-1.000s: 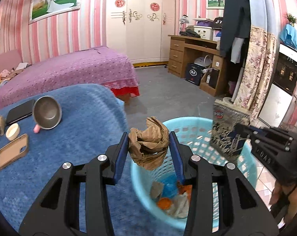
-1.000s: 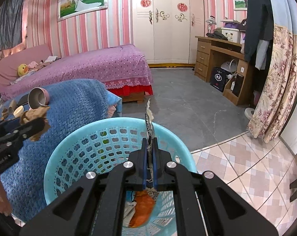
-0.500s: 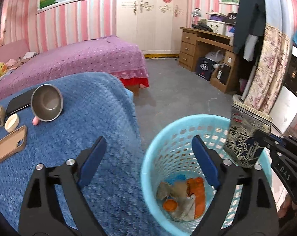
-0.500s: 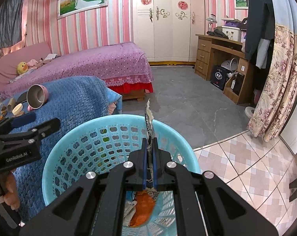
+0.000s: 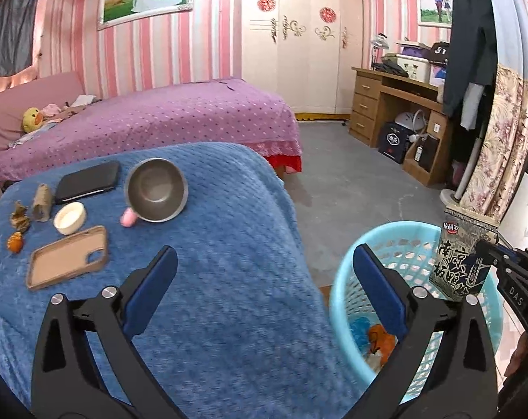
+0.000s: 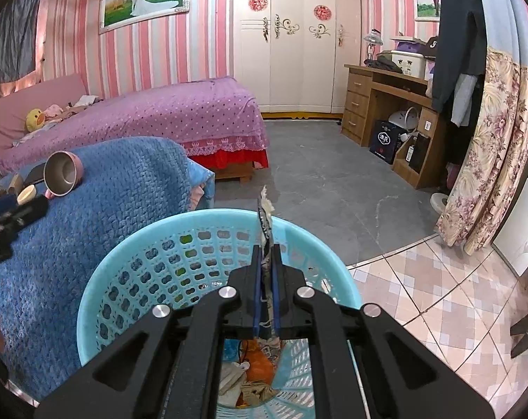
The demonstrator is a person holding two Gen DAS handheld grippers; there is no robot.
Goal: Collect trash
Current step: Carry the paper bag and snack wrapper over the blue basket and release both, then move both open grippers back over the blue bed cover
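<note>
- Left wrist view: the left gripper (image 5: 264,284) has just been spread, nothing between its jaws; the brown wad is gone, judged dropped into the basket (image 5: 400,244), lower right.
- The packet (image 6: 266,225) is pinched by the right gripper (image 6: 266,255) over the basket; scraps (image 5: 19,221) at left remain uncollected.

Left claw (image 5: 264,279) just opened, empty, basket (image 5: 340,300) beside

Basket (image 5: 340,300) on floor right of blanket-covered table (image 5: 229,279), cup (image 5: 156,189) & phone case (image 5: 68,256) on table, bed (image 5: 159,118) behind.

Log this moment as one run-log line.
left gripper: open, empty, jaws just opened | right gripper: shut on flat wrapper | over basket
</note>
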